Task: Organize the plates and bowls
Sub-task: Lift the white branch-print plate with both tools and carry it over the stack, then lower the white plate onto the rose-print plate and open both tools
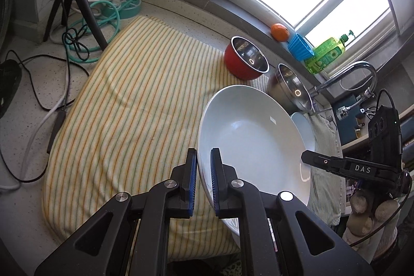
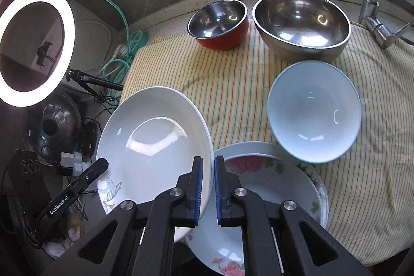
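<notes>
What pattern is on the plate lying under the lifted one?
Pink flowers with green leaves around the rim of the plate, clearest in the right wrist view.

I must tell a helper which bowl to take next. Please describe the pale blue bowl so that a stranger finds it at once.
Start at the striped towel on the counter under the window. Near the tap side stands a large steel bowl; the pale blue bowl is just in front of it, beside the flowered plate. Unlike the steel bowl and the red bowl, it is glossy and not metal inside.
</notes>
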`<state>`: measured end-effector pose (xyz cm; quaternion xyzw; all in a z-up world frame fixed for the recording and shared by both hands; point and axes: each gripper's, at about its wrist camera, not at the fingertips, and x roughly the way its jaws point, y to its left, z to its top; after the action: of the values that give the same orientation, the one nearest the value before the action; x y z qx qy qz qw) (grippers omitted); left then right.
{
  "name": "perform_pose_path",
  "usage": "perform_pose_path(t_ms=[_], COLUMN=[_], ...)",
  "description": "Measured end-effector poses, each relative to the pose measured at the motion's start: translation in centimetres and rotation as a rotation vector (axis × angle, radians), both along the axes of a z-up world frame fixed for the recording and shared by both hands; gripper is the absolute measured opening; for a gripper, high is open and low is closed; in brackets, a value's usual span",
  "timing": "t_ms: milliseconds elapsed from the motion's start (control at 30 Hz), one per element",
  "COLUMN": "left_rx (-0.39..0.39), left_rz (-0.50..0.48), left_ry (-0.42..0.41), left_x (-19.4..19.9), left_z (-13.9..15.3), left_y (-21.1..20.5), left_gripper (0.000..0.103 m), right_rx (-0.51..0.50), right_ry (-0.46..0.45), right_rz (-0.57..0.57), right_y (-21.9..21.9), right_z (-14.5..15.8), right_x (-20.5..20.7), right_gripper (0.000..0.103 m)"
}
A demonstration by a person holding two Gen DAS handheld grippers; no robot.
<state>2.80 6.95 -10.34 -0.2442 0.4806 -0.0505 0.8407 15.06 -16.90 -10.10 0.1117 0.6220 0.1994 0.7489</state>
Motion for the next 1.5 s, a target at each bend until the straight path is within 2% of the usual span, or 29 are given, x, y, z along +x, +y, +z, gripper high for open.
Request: perform_pose_path(t_ms=[667, 1500], left_rx=[0.033, 0.060], left_rz=[-0.184, -0.268], left_ry=[0.058, 0.078], left_x=[-0.2, 0.0], left_z=[-1.8, -3.2], left_y=[-5.9, -9.3], left_gripper=[0.008, 0.008], right_rx=[0.003, -0.032], right_ry=[0.068, 0.095], right_rz=[-0.158, -0.219], right_y=[-7.5, -11.0], right_z=[-3.0, -4.1], right_x=[-5.3, -7.6], right_gripper=[0.008, 0.008])
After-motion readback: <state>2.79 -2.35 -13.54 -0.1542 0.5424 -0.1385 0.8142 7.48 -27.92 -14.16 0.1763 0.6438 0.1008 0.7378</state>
